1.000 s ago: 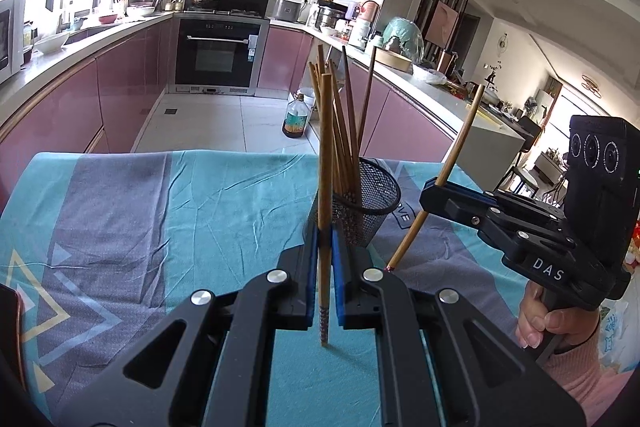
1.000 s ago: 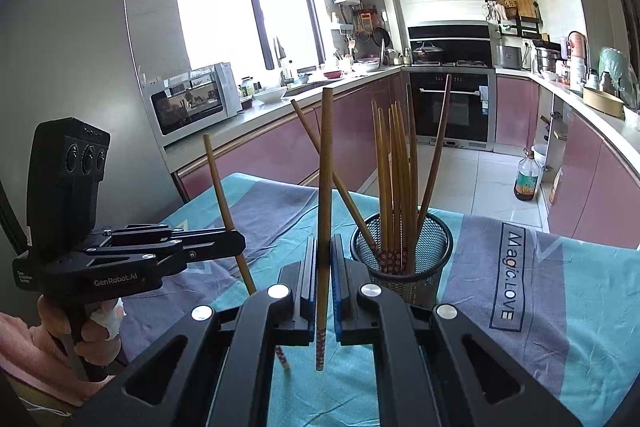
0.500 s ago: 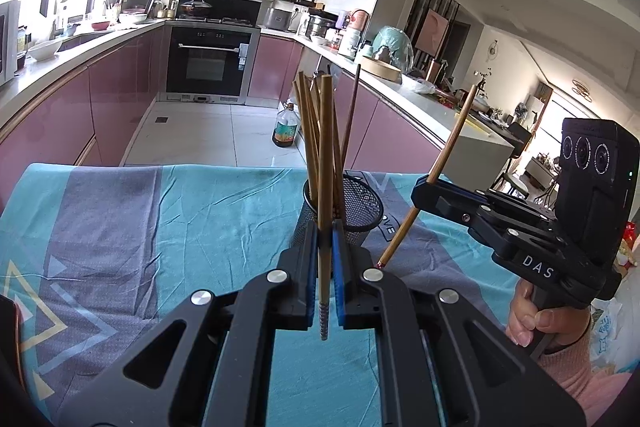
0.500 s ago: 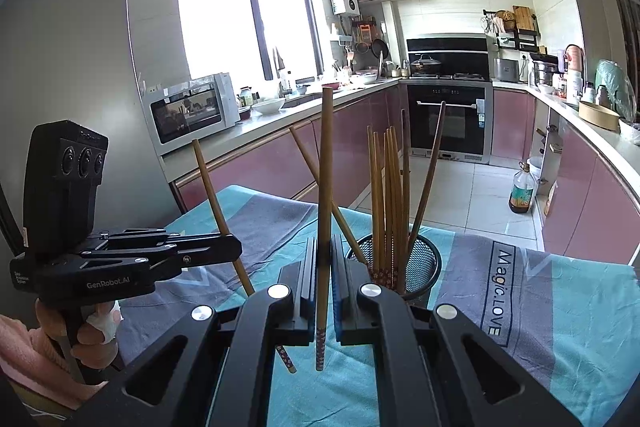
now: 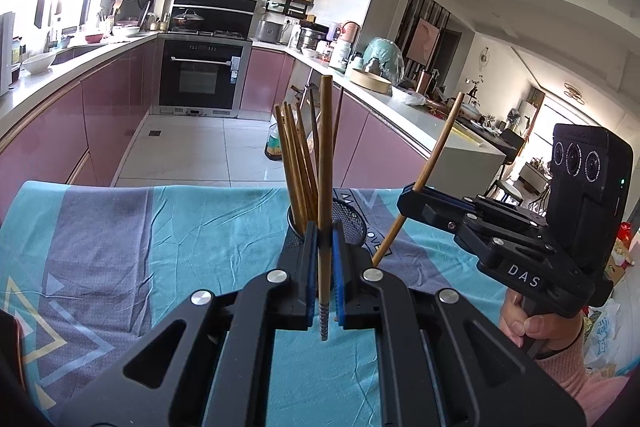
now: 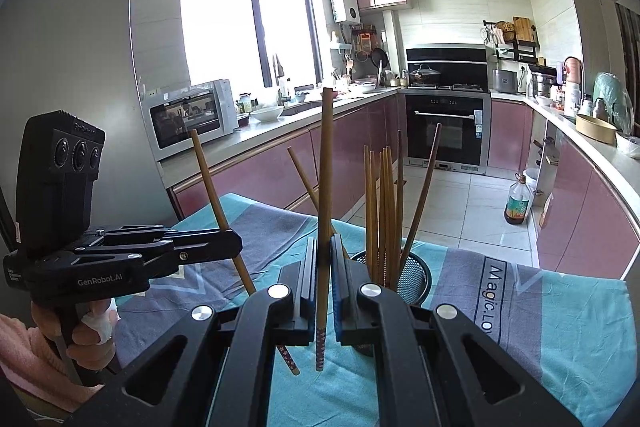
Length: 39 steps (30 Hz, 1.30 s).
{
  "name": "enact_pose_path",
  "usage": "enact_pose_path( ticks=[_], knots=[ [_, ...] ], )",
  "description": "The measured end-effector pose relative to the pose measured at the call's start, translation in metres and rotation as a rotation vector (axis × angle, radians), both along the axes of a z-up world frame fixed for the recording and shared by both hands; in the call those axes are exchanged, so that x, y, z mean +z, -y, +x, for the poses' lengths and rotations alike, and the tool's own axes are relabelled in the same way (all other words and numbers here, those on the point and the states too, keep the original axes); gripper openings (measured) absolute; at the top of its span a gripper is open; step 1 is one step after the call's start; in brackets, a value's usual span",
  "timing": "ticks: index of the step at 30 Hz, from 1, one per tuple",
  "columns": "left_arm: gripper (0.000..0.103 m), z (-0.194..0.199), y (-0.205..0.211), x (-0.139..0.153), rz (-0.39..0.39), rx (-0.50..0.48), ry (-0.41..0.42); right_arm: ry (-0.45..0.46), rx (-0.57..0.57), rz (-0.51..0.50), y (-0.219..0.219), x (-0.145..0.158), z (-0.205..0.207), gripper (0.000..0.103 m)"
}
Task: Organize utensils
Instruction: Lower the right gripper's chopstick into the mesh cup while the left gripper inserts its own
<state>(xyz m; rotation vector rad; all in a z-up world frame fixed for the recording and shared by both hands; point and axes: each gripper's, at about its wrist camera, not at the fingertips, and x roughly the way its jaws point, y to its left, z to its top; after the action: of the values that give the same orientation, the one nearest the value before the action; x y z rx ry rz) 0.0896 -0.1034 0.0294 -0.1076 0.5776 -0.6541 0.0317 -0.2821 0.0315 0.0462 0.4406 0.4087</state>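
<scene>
Each hand-held gripper, left and right, clasps an upright chopstick; the mesh cup stands on the table just ahead, nearer the left

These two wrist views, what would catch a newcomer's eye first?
Each gripper is shut on one upright chopstick: the left gripper on the left chopstick, the right gripper on the right chopstick. Just beyond them, a mesh cup of chopsticks stands on the teal cloth.
</scene>
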Motion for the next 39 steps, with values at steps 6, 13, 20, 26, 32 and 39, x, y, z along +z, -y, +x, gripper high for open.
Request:
enact_pose_path(
  ticks=[6,13,20,26,32,39],
  knots=[
    [0.008,0.0,0.005,0.01,-0.013,-0.004,0.031,0.021,-0.003,-0.007,0.0,0.008,0.002,0.005],
    [0.008,0.001,0.009,0.023,-0.029,0.001,0.057,0.047,-0.015,-0.016,0.003,0.018,0.004,0.005],
    [0.008,0.004,0.009,0.032,-0.052,0.003,0.084,0.07,-0.025,-0.033,0.005,0.027,0.007,0.005],
    [0.008,0.006,0.011,0.036,-0.06,0.009,0.094,0.085,-0.034,-0.042,0.007,0.034,0.012,0.005],
    [0.008,0.008,0.015,0.039,-0.065,0.019,0.1,0.097,-0.041,-0.044,0.007,0.038,0.018,0.005],
    [0.008,0.011,0.018,0.038,-0.081,0.035,0.106,0.1,-0.051,-0.044,0.01,0.038,0.024,0.005]
  ],
)
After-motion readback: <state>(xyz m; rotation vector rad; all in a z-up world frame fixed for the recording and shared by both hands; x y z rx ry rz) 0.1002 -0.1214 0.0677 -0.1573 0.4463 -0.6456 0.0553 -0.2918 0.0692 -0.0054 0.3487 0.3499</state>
